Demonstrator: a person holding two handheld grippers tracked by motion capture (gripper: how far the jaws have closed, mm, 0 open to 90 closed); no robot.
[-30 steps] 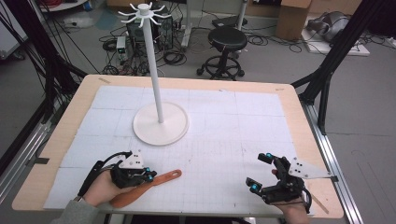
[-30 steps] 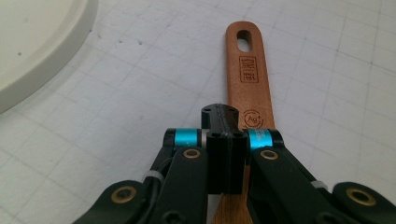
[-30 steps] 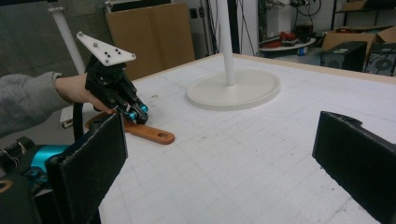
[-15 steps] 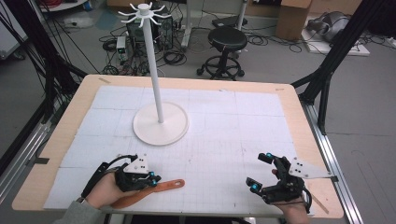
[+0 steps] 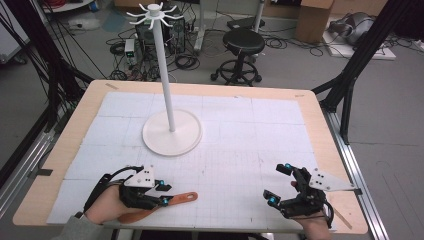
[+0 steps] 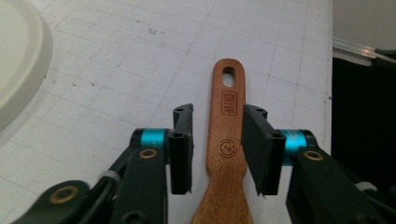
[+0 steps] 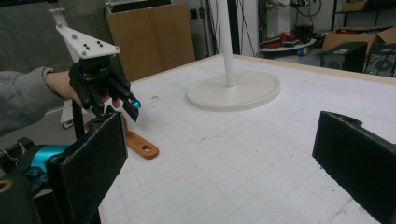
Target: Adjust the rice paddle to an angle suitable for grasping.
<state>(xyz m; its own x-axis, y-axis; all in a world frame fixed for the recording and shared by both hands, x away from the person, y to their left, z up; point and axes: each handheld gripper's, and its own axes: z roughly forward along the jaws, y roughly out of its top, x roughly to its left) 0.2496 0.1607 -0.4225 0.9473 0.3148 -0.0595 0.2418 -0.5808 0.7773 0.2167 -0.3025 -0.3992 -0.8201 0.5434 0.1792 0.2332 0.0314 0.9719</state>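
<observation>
A brown wooden spatula (image 5: 181, 198) lies flat on the white gridded mat near the table's front left, its handle with a hanging hole pointing right. My left gripper (image 5: 164, 194) sits over that handle. In the left gripper view the handle (image 6: 227, 93) runs between the two black pads (image 6: 181, 140), which have just been opening and stand a little apart from the wood. The left gripper (image 7: 122, 103) and the spatula (image 7: 141, 145) also show in the right gripper view. My right gripper (image 5: 277, 184) rests at the front right, wide open and empty (image 7: 219, 154).
A white stand with a round base (image 5: 172, 136) and a tall pole topped by hooks (image 5: 152, 12) rises at the mat's middle left; its base edge (image 6: 18, 56) lies just beyond the left gripper. The table's front edge (image 5: 200, 231) runs close below both hands.
The left gripper's jaws have opened off the spatula handle, and the spatula now lies flat on the mat, slightly farther right. The right gripper has not moved.
</observation>
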